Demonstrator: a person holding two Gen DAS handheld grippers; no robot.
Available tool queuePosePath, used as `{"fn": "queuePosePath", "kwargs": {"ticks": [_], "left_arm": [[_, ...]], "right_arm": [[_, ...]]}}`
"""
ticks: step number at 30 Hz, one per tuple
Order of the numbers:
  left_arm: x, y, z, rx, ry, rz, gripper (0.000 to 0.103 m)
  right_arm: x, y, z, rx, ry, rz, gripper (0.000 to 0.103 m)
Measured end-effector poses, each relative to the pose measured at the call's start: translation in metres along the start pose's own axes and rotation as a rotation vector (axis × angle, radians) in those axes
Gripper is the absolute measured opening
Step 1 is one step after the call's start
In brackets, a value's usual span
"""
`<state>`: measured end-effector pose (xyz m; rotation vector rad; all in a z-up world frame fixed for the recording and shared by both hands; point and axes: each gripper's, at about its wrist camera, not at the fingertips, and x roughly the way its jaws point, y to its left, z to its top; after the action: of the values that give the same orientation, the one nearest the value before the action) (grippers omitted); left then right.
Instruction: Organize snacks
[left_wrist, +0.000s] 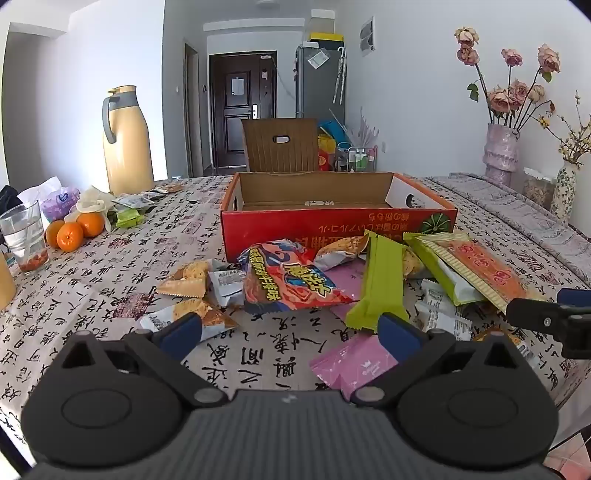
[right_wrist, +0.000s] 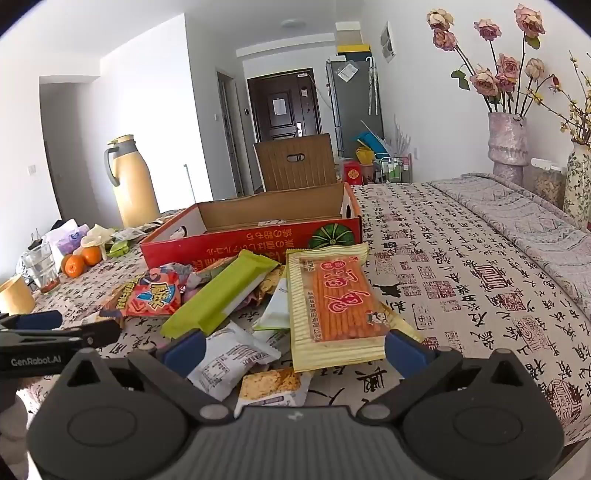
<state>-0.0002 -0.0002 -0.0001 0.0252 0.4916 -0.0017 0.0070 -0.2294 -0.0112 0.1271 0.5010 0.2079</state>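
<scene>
Several snack packets (left_wrist: 376, 280) overlap, hiding those beneath the pile

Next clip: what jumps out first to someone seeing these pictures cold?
A heap of snack packets is strewn on the script-printed tablecloth, right in front of an open red cardboard box that looks empty. Both the left claw and right claw hang open at the heap's near edge, holding nothing.

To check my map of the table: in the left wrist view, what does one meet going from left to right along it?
Glass → oranges → thermos → red box → pink vase → floral vase.
</scene>
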Motion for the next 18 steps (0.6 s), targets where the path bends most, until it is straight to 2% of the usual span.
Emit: {"fn": "queuePosePath", "kwargs": {"ticks": [4, 18], "left_arm": [[0.0015, 0.0014, -0.0015, -0.011, 0.023, -0.014, 0.103], [-0.0005, 0.0024, -0.0052, -0.021, 0.016, -0.015, 0.103]], "right_arm": [[-0.0002, 0.0007, -0.0003, -0.003, 0.006, -0.004, 0.103], [-0.0006, 0.0008, -0.0028, -0.006, 0.011, -0.007, 0.103]]}}
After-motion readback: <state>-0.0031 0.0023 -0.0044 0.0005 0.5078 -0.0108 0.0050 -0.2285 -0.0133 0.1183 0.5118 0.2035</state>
